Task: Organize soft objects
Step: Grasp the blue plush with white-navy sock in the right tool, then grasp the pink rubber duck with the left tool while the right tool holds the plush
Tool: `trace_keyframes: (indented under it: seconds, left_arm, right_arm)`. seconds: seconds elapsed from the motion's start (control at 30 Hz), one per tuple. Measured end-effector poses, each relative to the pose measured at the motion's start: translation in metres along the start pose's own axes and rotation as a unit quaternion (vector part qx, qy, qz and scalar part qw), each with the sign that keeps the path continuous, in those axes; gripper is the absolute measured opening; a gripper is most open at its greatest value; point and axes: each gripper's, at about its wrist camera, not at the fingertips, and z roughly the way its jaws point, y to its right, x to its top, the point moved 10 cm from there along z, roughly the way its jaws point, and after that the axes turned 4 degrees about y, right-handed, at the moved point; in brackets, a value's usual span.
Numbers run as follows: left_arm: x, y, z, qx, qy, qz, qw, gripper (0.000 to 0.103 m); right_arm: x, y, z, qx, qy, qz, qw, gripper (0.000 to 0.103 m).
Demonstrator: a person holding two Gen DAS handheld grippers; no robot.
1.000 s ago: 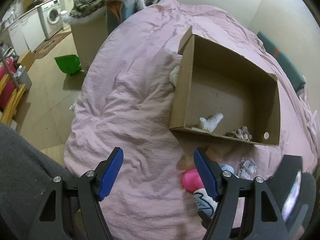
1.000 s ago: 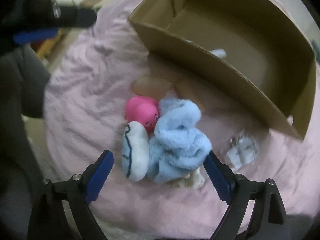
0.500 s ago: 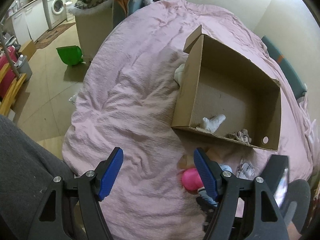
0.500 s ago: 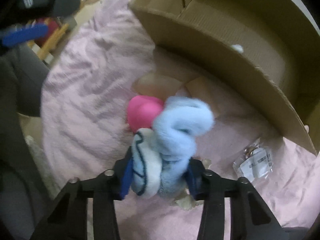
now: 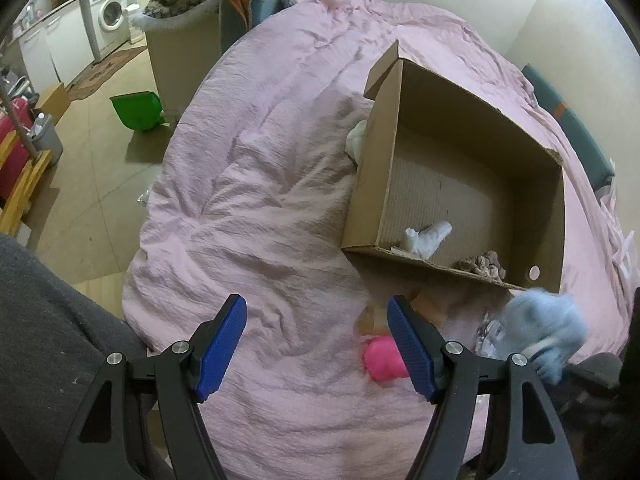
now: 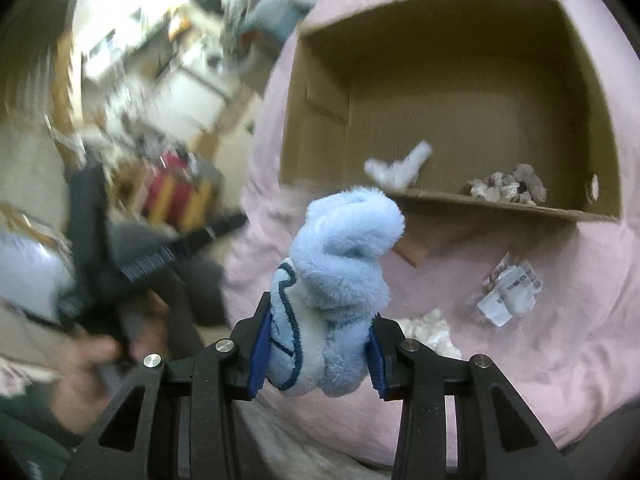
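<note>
On the pink bedspread (image 5: 280, 208) by the cardboard box (image 6: 576, 212), our right gripper (image 6: 316, 356) clamps the blue plush toy (image 6: 340, 280); our left gripper (image 5: 316, 344) gapes wide, holding nothing.

Left tongs (image 5: 316, 346): blue pads spread wide, gripping nothing, held above the bed.
Right tongs (image 6: 316, 354): pads pressed in on a fluffy toy, lifted clear of the bed.

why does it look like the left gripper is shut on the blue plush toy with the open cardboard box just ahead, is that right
Not quite: the right gripper is shut on the blue plush toy, as the right wrist view shows. The left gripper is open and holds nothing. The open cardboard box does lie just ahead.
</note>
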Motion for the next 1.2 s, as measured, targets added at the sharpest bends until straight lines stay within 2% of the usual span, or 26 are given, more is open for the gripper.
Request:
trace_keyframes:
  seconds: [0.1,0.2,0.37,0.63,0.93,1.07,1.2]
  left_arm:
    - [-0.003,0.003,0.004,0.001,-0.006,0.010,0.9999,0.070]
    - [-0.009,0.008,0.010,0.003,-0.018,0.024,0.9995,0.070]
    - [-0.020,0.022,0.020,-0.010,-0.039,0.053,0.9978,0.070]
    - [-0.057,0.067,0.050,-0.046,-0.109,0.134,0.9839,0.070]
    - [-0.077,0.081,0.087,-0.046,-0.155,0.120,0.9795,0.069]
    - [-0.083,0.076,0.095,-0.035,-0.171,0.117,0.9777,0.047]
    - [-0.083,0.072,0.093,-0.038,-0.172,0.106,0.9786,0.047]
  right_arm:
    - [0.002,0.014,-0.005,-0.018,0.023,0.027,0.999,0.043]
    - [-0.002,0.027,0.002,-0.039,0.025,0.040,0.998,0.043]
    - [0.010,0.027,0.000,-0.044,0.047,0.041,0.997,0.043]
    - [0.014,0.042,-0.007,-0.048,0.059,0.068,0.995,0.043]
    - [0.011,0.046,-0.005,-0.048,0.059,0.073,0.994,0.043]
    - [0.011,0.047,-0.005,-0.051,0.057,0.072,0.994,0.043]
    - [0.012,0.047,-0.004,-0.051,0.057,0.072,0.995,0.043]
